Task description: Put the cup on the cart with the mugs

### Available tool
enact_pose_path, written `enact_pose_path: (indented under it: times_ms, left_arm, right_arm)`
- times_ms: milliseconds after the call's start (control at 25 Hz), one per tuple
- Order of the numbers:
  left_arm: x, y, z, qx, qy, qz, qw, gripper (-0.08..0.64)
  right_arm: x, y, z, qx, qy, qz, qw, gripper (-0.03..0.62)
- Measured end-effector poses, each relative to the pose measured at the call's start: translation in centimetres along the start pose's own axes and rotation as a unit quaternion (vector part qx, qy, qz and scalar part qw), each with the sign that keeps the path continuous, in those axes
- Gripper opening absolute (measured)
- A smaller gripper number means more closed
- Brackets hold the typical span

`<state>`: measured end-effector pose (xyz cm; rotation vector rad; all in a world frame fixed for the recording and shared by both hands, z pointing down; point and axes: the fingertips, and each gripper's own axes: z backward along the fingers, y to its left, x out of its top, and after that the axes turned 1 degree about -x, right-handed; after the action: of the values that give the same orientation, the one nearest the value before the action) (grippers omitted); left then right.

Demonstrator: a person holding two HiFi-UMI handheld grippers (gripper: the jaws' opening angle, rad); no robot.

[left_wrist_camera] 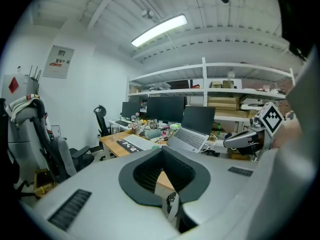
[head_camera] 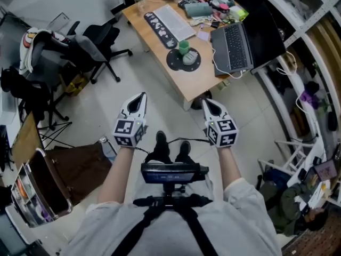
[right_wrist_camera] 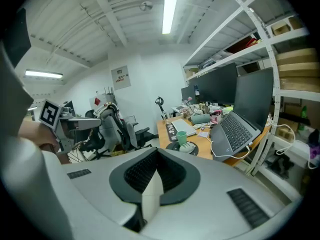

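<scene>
The person stands on the floor a little way back from the near corner of the wooden tabletop (head_camera: 201,83), a gripper in each hand, both held out level side by side and pointing towards it. The left gripper (head_camera: 141,96) has its jaws drawn together to a point with nothing between them. The right gripper (head_camera: 205,102) is the same, its jaws pressed shut along a pale seam and holding nothing. Neither one touches anything on the tabletop.

The green cup (head_camera: 184,47) stands upright on a round black mat (head_camera: 176,63) in the near half of the tabletop, about midway between its left and right edges. A pale, rounded mouse-like thing (head_camera: 191,57) lies on the same mat, just beside the cup on the side nearer the person. The cup is well apart from both grippers.

Further along from the cup, a white keyboard (head_camera: 175,22) lies with a dark patterned strip (head_camera: 159,29) along its left side, close to the left edge. An open laptop (head_camera: 234,46) sits by the right edge, its cable trailing over the near side. The far end is crowded with small clutter that I cannot sort out. Black office chairs (head_camera: 98,44) stand on the floor off the left edge.
</scene>
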<state>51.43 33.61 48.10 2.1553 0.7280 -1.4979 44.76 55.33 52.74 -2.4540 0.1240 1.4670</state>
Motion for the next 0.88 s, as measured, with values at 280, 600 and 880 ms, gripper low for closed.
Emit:
enact_pose_path:
  times_ms: [280,600,880]
  left_arm:
    - [0.8,2.9,-4.0,-0.031,0.013,-0.009,0.9994,0.005]
    - [1.6,5.5,-7.7,-0.083,0.015,-0.027,0.9961,0.005]
    - [0.4,6.5,-10.9,-0.101,0.037,-0.023,0.9940,0.005]
  right_arm:
    - [2.5,-1.7,-5.7,-0.061,0.019,0.012,0.998,0.009]
    - [5.5,-3.3,-12.1,-0.102,0.022,0.018,0.994,0.053]
    - [5.7,-3.6,-19.2,-0.055,0.064,0.061,0.995,0.260]
